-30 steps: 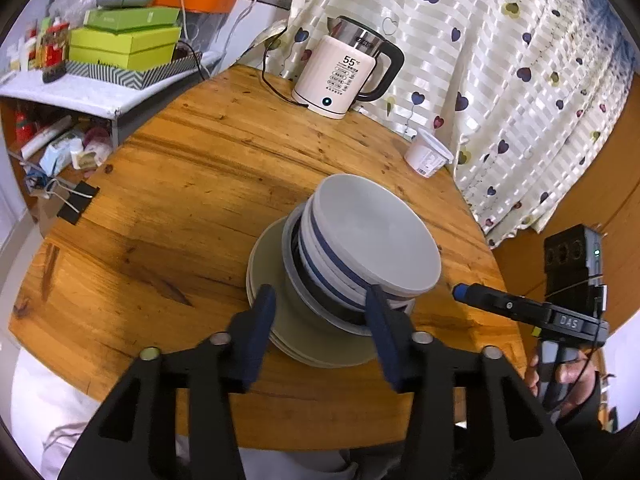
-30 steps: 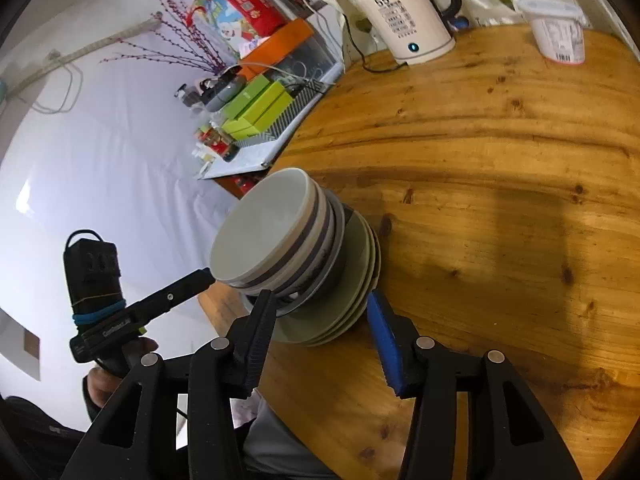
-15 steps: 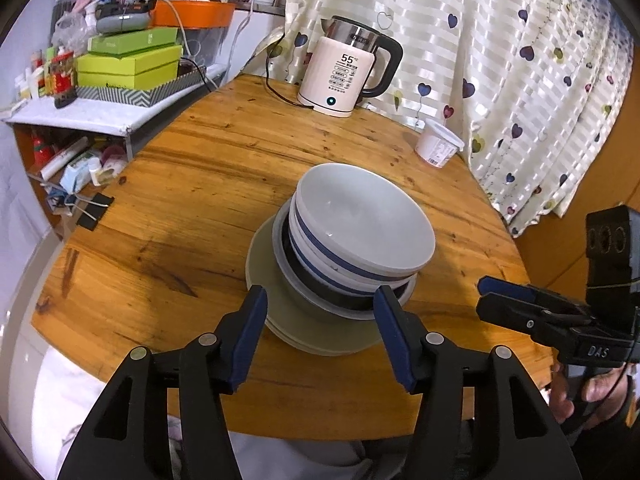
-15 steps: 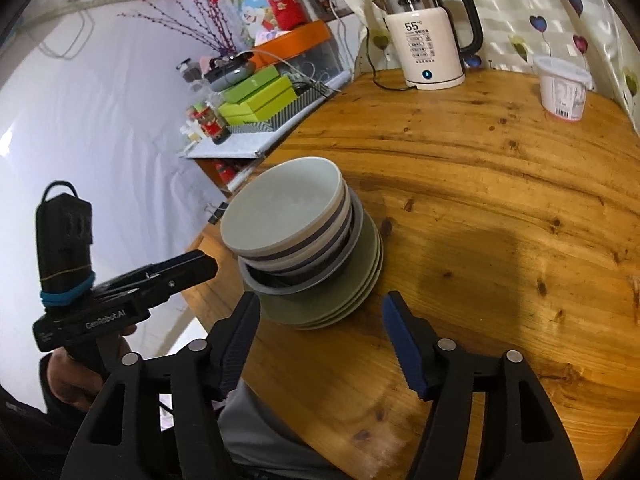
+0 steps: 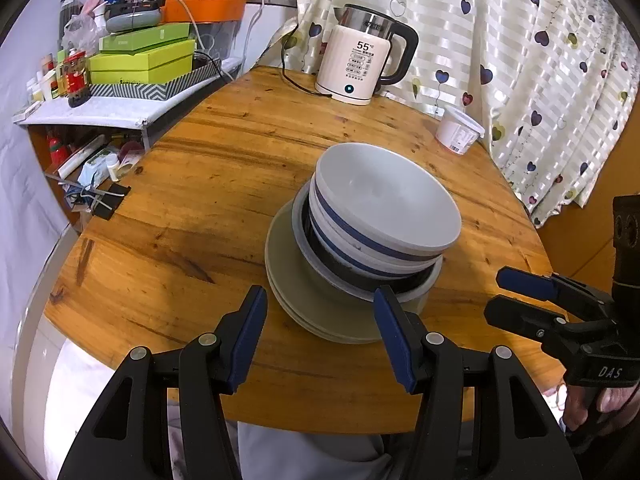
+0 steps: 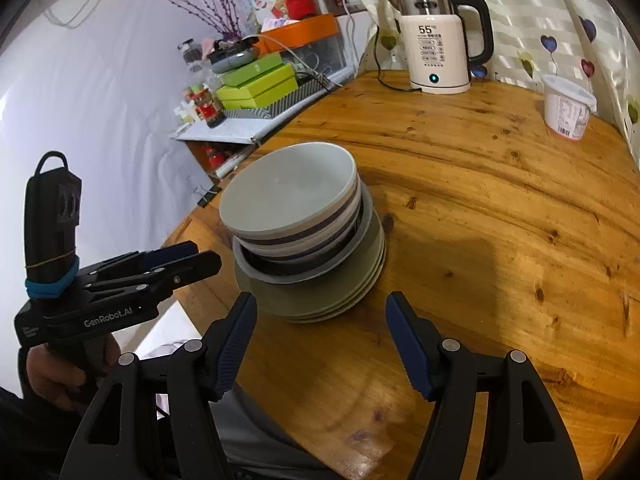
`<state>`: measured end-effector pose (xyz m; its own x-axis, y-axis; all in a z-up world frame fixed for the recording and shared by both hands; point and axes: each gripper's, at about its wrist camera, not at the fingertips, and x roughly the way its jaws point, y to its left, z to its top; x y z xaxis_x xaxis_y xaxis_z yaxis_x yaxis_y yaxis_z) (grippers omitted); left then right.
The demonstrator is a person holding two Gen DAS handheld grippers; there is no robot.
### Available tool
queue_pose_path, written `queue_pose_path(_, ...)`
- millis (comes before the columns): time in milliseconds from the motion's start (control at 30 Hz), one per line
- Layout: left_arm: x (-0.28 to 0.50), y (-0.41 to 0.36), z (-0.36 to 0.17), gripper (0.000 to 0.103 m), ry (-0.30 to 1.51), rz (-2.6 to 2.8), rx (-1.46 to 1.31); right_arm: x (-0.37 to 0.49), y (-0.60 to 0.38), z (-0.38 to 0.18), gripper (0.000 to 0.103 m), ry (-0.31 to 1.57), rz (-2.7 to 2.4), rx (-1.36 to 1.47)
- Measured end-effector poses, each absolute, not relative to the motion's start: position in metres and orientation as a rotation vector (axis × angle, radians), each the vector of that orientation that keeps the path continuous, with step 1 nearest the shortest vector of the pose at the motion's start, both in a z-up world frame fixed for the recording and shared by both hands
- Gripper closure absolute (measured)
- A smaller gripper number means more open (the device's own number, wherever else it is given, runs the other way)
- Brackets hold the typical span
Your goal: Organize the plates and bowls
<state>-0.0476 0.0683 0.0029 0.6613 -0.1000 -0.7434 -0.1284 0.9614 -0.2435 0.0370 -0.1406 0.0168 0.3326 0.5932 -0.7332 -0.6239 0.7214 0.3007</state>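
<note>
Nested bowls (image 5: pixel 384 216) are stacked on plates (image 5: pixel 296 284), flanked by wide-spread, empty left gripper (image 5: pixel 320 332) and right gripper (image 6: pixel 320 336).

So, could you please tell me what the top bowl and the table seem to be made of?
Top bowl: probably glazed ceramic, going by its smooth grey-white surface with a soft sheen, though melamine is possible. Table: varnished wood, showing grain, knots and a glossy orange finish.

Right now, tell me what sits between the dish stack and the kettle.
Nothing: in both wrist views only bare wooden table runs from the dish stack to the kettle. The yogurt cup stands off to one side.
</note>
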Motion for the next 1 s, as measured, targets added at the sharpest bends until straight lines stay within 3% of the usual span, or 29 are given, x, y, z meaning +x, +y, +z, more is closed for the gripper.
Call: queue_pose_path(1000,-0.040,0.062,-0.011,0.047,0.885,0.075,-0.236,0.035,-0.121,0.003,0.035,0.959,0.780,-0.117)
